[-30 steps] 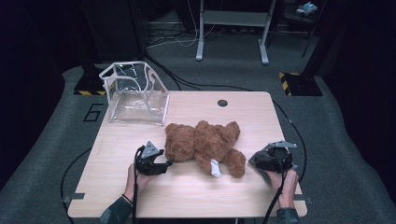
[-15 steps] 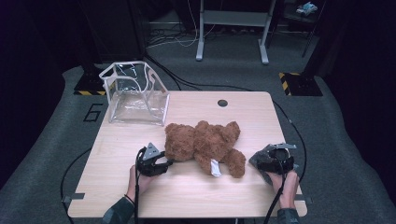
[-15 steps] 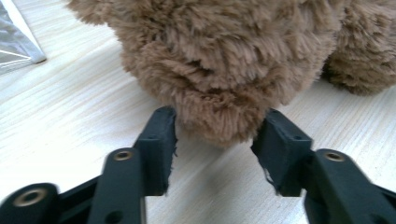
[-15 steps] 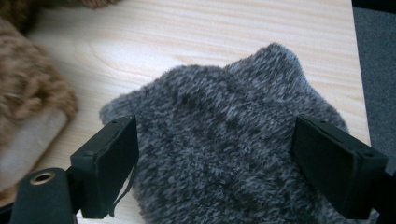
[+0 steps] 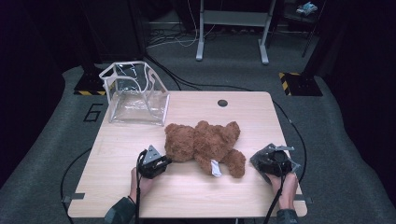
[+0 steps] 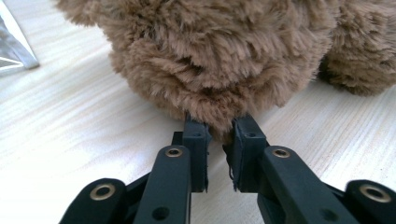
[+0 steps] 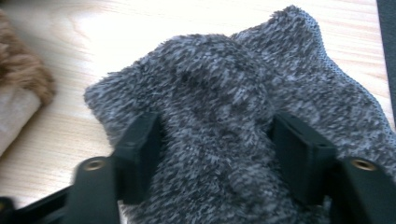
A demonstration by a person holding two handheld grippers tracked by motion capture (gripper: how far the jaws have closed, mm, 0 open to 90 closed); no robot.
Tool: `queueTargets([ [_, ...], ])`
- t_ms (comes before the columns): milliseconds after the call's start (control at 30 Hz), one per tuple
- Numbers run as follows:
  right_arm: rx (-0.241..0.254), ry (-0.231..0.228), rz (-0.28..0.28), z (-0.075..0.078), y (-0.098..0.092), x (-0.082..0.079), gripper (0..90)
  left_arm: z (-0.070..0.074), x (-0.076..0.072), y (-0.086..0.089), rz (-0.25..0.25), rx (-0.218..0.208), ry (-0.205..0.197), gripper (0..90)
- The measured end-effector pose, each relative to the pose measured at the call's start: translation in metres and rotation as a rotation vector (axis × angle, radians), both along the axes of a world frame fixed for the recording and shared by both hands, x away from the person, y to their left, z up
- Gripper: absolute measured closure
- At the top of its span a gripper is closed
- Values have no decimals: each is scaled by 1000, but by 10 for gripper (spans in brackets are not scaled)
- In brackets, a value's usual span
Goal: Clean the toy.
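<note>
We see a shaggy brown teddy bear (image 5: 203, 144) with a small white tag (image 5: 215, 168) on a pale, light-grained wooden surface (image 5: 187, 200). Our black left tool (image 6: 219, 149) meets the brown fur. Our black right tool (image 7: 219, 158) flanks a fuzzy cloth (image 7: 224, 121) flecked grey and charcoal. The bag (image 5: 135, 95) is clear with white edging. The floor (image 5: 355, 154) is grey.

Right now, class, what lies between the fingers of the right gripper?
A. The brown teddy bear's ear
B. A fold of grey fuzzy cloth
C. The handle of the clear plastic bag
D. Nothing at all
B. In the right gripper view, the right gripper has its fingers on either side of a bunched fold of the grey fuzzy cloth lying on the table; the fingers have just been closing.
</note>
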State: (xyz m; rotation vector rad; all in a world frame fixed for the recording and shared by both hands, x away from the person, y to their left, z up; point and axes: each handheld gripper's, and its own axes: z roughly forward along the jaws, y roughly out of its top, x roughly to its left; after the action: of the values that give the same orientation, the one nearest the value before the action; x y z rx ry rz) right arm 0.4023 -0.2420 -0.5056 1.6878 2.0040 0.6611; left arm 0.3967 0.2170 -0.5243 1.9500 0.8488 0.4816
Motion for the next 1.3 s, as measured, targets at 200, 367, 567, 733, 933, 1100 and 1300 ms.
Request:
queueTargets([
  [200,3,-12,10,1,0,-1,595,0,0,-1,1,12,-6,822],
  [367,2,-23,-6,1,3,-3,710,-1,1,-1,9,0,-10,825],
  [567,34,-45,6,8,1,-4,762,0,1,0,6,-5,-2,825],
  [733,67,-72,23,25,5,-6,766,-1,1,0,12,-15,1,825],
  [933,91,-136,91,55,17,-7,765,-1,1,0,10,-12,2,822],
  [1100,94,-174,168,82,39,-5,765,-1,2,-1,11,-6,1,822],
  [1300,111,-204,247,106,65,3,765,-1,1,-1,9,-2,10,821],
])
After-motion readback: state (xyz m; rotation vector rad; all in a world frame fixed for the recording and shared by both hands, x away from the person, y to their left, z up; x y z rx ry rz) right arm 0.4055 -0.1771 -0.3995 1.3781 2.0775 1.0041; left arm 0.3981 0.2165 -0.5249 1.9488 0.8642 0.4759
